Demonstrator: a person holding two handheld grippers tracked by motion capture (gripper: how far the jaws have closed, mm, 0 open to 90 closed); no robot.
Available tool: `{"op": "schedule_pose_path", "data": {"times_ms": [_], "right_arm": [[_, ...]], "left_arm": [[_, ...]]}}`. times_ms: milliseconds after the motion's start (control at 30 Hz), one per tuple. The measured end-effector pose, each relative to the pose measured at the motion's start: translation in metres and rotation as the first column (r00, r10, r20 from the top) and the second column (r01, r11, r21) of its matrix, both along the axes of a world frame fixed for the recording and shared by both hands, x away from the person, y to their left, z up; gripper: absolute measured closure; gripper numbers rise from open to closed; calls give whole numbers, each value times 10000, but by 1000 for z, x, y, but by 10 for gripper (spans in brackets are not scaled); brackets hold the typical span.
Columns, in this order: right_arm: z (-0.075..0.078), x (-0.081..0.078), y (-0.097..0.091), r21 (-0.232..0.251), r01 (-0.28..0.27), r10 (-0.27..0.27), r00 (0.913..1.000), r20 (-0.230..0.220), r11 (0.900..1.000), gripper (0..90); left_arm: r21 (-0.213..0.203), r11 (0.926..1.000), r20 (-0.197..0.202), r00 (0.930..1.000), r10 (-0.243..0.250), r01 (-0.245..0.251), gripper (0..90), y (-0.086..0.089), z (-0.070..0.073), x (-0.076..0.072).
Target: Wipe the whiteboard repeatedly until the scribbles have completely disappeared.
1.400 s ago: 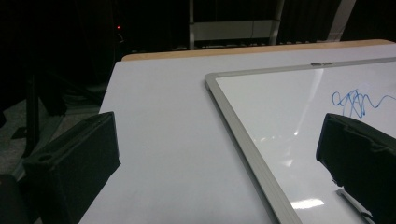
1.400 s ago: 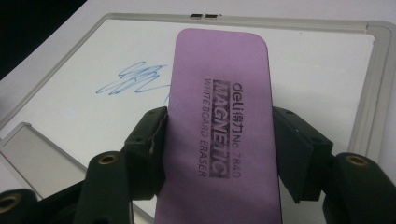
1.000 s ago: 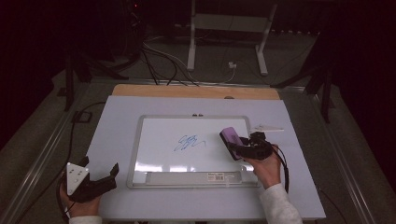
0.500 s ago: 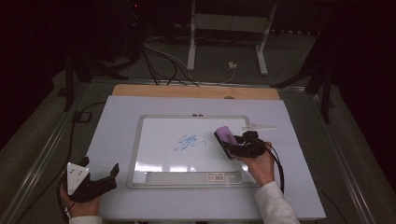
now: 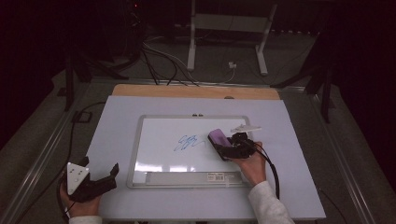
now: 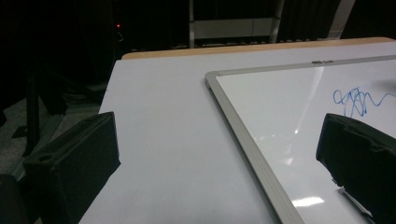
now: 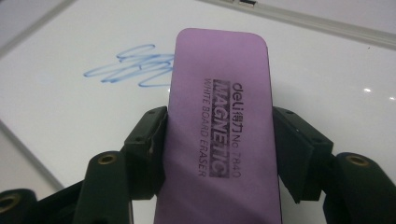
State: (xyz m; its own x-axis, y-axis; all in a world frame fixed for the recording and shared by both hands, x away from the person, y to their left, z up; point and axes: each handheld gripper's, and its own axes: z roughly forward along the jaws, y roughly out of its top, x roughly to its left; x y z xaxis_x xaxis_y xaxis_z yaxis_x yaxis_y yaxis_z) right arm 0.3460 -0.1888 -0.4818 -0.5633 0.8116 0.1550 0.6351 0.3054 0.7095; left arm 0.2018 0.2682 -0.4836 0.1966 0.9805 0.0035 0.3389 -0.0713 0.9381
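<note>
Since the earlier frames the right tongs (image 5: 223,143) have shifted leftward across the whiteboard (image 5: 159,163), carrying the purple eraser (image 5: 218,137) closer to the blue scribble (image 5: 188,142); the left tongs (image 5: 109,175) have kept their place at the counter's (image 5: 299,154) near left edge; right tongs are part closed, both pads pressing the long sides of the eraser, which reads "MAGNETIC WHITE BOARD ERASER" in the right gripper view (image 7: 219,116); eraser sits over the board's right half, its far end just beside the scribble (image 7: 135,65); contact with the board surface cannot be told; left tongs stand wide apart, nothing between them, over the counter just left of the board frame (image 6: 243,140)
</note>
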Motion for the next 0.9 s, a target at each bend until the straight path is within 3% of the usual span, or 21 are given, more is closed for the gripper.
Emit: {"op": "schedule_pose_path", "data": {"times_ms": [433, 533, 700, 900], "right_arm": [[-18, 8, 24, -652, -138, 129, 9998, -139, 9978, 397], [-20, 9, 27, -472, -21, 15, 9999, -127, 9989, 381], [-19, 9, 29, -136, -95, 95, 9999, -41, 9999, 278], [-22, 11, 28, 6, -99, 99, 9997, -240, 10000, 366]], "left_arm": [[-6, 10000, 2, 10000, 13, -13, 2, 1, 0, 0], [-8, 10000, 12, 10000, 15, -14, 2, 1, 0, 0], [1, 10000, -8, 10000, 9, -9, 2, 0, 0, 0], [19, 10000, -30, 10000, -4, 4, 2, 0, 0, 0]]}}
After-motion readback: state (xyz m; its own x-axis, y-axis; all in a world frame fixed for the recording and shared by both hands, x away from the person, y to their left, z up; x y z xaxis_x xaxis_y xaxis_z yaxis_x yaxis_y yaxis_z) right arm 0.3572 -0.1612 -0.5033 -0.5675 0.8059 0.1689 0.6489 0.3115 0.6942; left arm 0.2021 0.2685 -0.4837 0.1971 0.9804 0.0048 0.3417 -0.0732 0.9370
